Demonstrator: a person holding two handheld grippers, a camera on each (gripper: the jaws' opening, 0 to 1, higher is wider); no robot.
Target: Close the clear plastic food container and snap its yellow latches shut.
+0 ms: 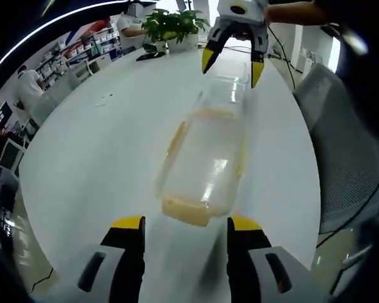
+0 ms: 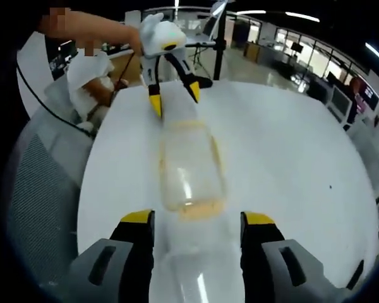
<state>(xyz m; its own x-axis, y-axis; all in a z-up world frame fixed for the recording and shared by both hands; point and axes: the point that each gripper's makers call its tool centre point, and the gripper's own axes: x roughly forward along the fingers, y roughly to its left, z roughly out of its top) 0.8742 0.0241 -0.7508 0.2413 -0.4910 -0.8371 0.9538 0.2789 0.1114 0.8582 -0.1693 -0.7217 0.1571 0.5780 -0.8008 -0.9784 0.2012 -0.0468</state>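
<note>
Clear plastic food container [image 1: 205,165] lying on the white table [image 1: 101,158], between the two facing grippers, potted plant [image 1: 174,25] in left gripper view, tripod stand [image 2: 218,44] in right gripper view, left gripper [image 1: 186,228] jaws apart, right gripper [image 2: 197,222] jaws apart, neither touching it.

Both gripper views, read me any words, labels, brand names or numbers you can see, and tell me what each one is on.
None can be read.
Clear food container: no label or print visible on it.
White table: bare of writing.
Shelves in the background of the left gripper view: whatever is on them is too small and blurred to read.
</note>
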